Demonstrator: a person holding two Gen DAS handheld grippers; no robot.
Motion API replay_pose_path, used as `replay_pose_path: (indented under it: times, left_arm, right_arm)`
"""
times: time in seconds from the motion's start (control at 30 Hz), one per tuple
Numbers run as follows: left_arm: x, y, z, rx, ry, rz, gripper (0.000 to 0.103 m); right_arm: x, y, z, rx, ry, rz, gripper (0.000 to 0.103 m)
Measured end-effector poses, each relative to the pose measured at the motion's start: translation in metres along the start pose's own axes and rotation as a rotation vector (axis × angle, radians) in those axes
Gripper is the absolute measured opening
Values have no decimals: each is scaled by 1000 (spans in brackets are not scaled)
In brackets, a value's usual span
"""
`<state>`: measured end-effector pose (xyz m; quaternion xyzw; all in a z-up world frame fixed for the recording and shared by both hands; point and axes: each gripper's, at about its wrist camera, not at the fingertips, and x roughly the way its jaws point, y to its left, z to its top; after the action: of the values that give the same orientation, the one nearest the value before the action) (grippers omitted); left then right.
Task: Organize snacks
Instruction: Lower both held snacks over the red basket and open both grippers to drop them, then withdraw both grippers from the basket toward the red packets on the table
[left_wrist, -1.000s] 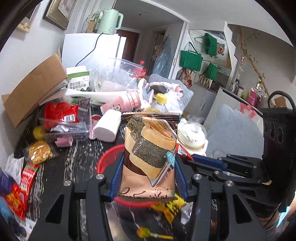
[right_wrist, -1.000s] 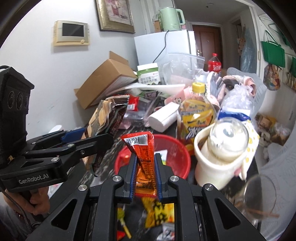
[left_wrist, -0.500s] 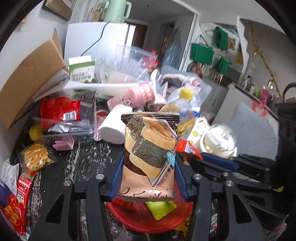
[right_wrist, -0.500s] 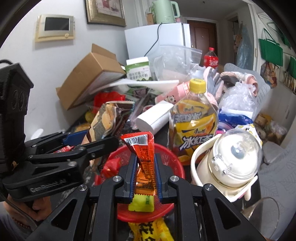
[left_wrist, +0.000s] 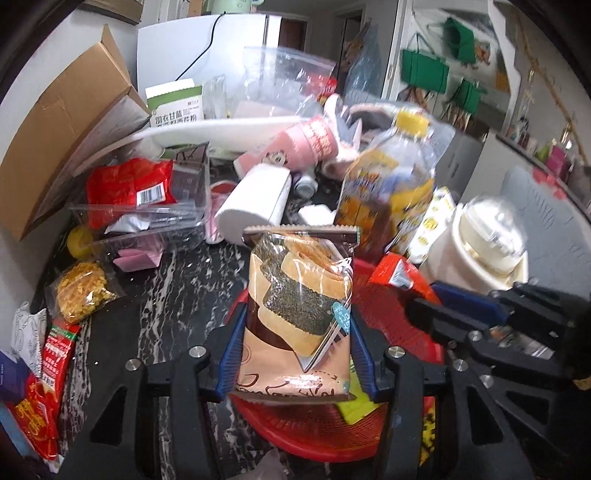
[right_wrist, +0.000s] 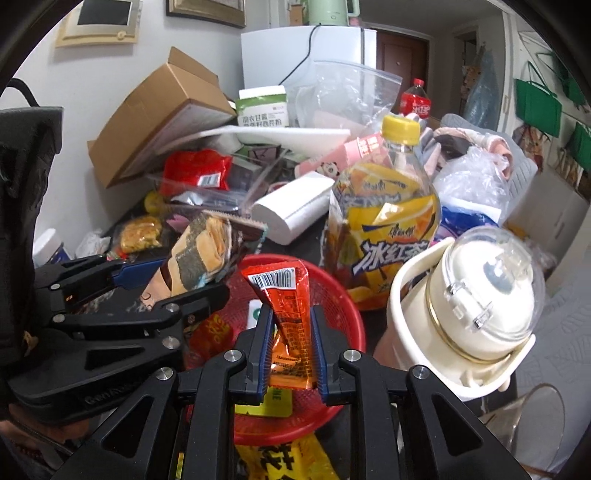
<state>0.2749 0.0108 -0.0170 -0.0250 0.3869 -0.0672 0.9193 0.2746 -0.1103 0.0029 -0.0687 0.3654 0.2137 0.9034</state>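
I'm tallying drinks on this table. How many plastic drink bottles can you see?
2. The yellow-capped iced tea bottle stands behind the red basket; a red-capped cola bottle stands further back, behind the clear zip bag. Clutter may hide others.

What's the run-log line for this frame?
left claw: grips seaweed snack bag | right claw: orange packet | both over red basket | nothing dropped yet

White wall (right_wrist: 92, 74), framed picture (right_wrist: 207, 11) (partly cropped), white fridge (right_wrist: 303, 55), brown door (right_wrist: 400, 59), dark marbled counter (left_wrist: 155, 302).
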Motion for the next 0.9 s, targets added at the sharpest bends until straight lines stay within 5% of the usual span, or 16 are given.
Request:
replay_pose_path:
  times: [0.2, 0.3, 0.43, 0.9]
  left_arm:
    - [12, -2, -5, 18, 68, 41, 51]
    - [13, -4, -6, 27, 79, 73, 63]
    - [5, -3, -5, 26, 66, 103, 68]
    - [-54, -8, 5, 27, -35, 100, 68]
  right_arm:
    - [6, -2, -9, -6, 38, -3, 23]
    - [3, -6, -12, 10, 46, -15, 30]
    - [-8, -12, -12, 27, 25, -22, 53]
    - [-60, -1, 1, 5, -54, -38, 61]
